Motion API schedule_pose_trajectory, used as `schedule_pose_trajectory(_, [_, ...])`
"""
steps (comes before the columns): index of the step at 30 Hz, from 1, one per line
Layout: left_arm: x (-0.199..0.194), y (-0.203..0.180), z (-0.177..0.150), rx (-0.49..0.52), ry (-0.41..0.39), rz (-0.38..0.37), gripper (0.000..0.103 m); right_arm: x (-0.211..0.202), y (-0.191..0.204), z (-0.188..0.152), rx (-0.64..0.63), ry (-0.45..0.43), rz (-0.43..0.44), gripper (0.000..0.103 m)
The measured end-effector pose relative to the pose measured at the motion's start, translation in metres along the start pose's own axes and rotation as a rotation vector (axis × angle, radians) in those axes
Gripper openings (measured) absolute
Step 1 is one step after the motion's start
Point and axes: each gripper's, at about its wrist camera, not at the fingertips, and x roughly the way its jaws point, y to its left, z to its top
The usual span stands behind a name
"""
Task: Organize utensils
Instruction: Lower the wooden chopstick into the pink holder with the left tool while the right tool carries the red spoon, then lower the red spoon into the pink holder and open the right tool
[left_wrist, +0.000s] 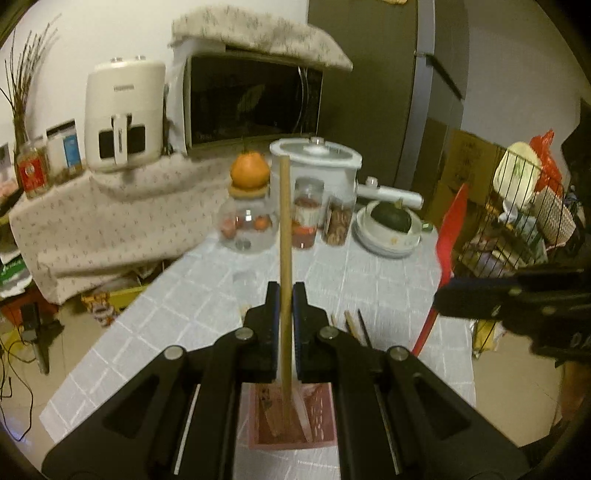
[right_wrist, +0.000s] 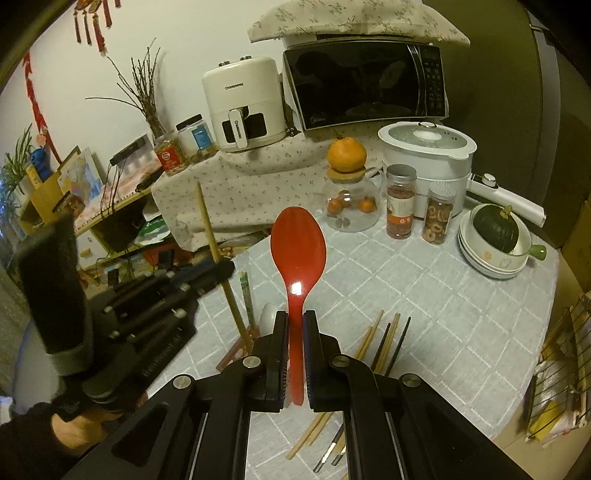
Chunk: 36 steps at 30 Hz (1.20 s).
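Observation:
My left gripper (left_wrist: 285, 291) is shut on a wooden chopstick (left_wrist: 285, 221) that stands upright, its lower end inside a pink square holder (left_wrist: 321, 410) on the table. The right wrist view shows that gripper (right_wrist: 226, 270) at the left, gripping the chopstick (right_wrist: 207, 229) above the holder (right_wrist: 242, 349). My right gripper (right_wrist: 295, 318) is shut on the handle of a red spoon (right_wrist: 297, 247), bowl pointing away. From the left wrist view, the right gripper (left_wrist: 445, 295) and spoon (left_wrist: 452, 229) are at the right. Several loose chopsticks (right_wrist: 386, 341) lie on the cloth under the right gripper.
On the grey checked tablecloth (right_wrist: 424, 295) stand a glass jar topped with an orange (right_wrist: 349, 206), two spice jars (right_wrist: 400, 206), a white cooker (right_wrist: 428, 155) and a bowl with a dark squash (right_wrist: 495, 236). A wire rack (left_wrist: 517, 221) is at the right. A person's hand (right_wrist: 74, 417) holds the left gripper.

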Motion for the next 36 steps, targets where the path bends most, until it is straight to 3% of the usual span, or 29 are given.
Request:
schedule_pose_trajectory(4, [0.002,0.007,0.000,-0.050,0.054,-0.008,0.012,0.003,0.000,0.000,0.013,0.000,0.014,0.008])
schedule_pose_trajectory(9, [-0.010,0.017,0.004,-0.107,0.072,-0.023,0.033,0.007,0.003,0.003,0.022,-0.011,0.025,0.008])
schedule_pose_trajectory(17, [-0.028,0.035,0.000,-0.175,0.159,-0.005,0.048,0.018,0.014,0.007,0.017,-0.024,0.045,0.008])
schedule_pose_trajectory(19, [-0.031,0.041,-0.002,-0.184,0.172,0.004,0.055,0.024,0.017,0.007,0.012,-0.019,0.045,0.008])
schedule_pose_trajectory(21, [-0.032,0.047,-0.007,-0.189,0.179,0.035,0.068,0.029,0.020,0.007,0.006,-0.020,0.048,0.008])
schedule_pose_trajectory(26, [-0.027,0.066,-0.019,-0.226,0.250,0.097,0.070,0.042,0.027,0.007,0.007,-0.019,0.056,0.008])
schedule_pose_trajectory(31, [-0.024,0.082,-0.027,-0.303,0.299,0.082,0.071,0.058,0.035,0.005,-0.011,-0.008,0.044,0.008])
schedule_pose_trajectory(36, [-0.022,0.084,-0.032,-0.312,0.331,0.087,0.072,0.077,0.043,-0.002,-0.056,0.053,0.023,0.008])
